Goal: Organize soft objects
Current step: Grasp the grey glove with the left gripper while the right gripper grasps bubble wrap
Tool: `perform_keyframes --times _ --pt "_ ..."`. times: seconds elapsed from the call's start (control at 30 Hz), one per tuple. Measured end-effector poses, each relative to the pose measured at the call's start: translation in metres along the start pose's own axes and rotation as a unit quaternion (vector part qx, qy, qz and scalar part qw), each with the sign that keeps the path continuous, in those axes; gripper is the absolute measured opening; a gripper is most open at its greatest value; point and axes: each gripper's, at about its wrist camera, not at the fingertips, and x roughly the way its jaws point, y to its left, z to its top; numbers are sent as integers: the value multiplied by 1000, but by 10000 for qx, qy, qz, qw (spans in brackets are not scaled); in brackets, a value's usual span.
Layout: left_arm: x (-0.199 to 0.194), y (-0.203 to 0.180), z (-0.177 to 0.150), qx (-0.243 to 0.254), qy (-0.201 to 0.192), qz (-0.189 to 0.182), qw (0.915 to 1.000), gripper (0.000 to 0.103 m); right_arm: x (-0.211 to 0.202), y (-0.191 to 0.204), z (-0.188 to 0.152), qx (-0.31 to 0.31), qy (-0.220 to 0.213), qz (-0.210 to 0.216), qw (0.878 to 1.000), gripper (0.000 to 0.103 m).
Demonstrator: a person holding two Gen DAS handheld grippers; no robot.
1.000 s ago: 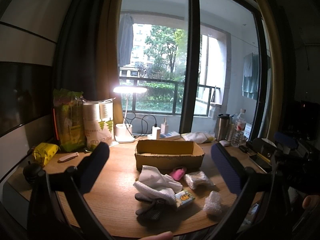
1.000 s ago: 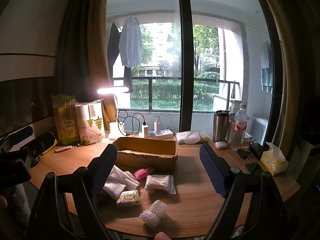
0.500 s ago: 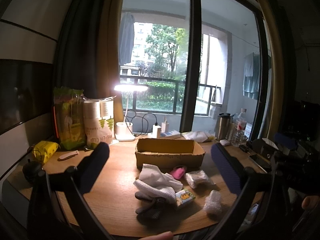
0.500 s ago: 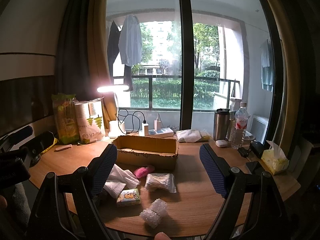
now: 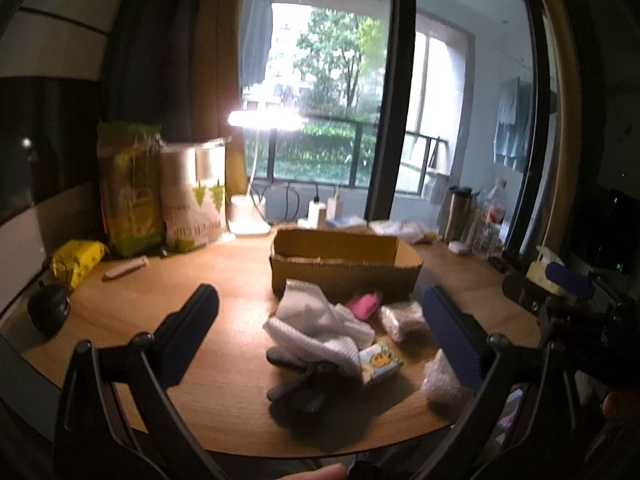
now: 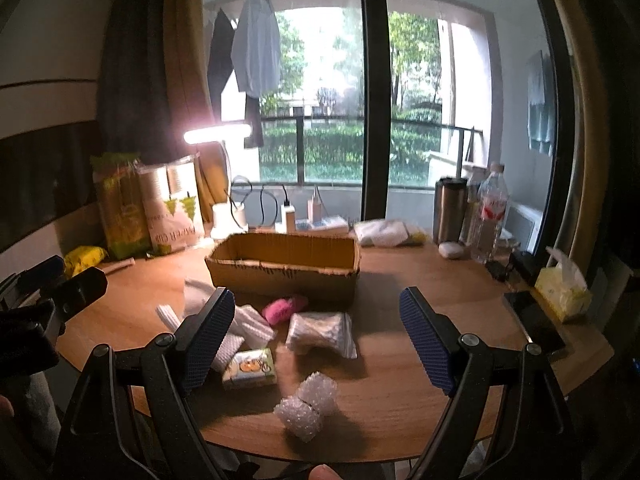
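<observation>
Approach phase: both claws, left (image 5: 316, 322) and right (image 6: 316, 334), have dipped toward the soft objects (image 6: 320, 332) heaped just before the empty cardboard box (image 6: 284, 266), jaws wide apart; nothing sorted.

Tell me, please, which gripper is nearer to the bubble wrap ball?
Right. The right gripper hangs open just above the bubble wrap ball, which sits between its fingers; the left gripper is over the dark glove, further left.

Daylight from the window (image 6: 332, 92) overexposed the view; a lit lamp (image 5: 264, 119) flared ahead-left of each claw. Room edges were dim, fisheye-bent. Left view showed motion blur.
</observation>
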Motion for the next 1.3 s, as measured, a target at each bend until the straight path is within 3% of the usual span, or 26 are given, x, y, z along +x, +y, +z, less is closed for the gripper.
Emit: perform_keyframes --times 0.27,0.5,0.93,1.13,1.23,1.3 --pt "45 1 -25 20 740 4 9973 102 41 -8 -23 109 581 -16 9983 87" --pt "82 11 -48 -22 1315 229 9910 102 71 -14 -47 159 1127 -28 9935 87" --pt "122 11 -72 242 2078 343 9773 100 107 -13 -81 235 1862 207 9820 87" --pt "138 11 -81 306 2414 226 9697 61 113 -9 -87 158 2001 329 9791 87" --pt "140 11 -84 289 2511 160 9674 52 116 -8 -88 121 2042 369 9782 85" --pt "139 12 -84 240 2504 159 9677 45 118 -8 -89 102 2087 405 9771 75"
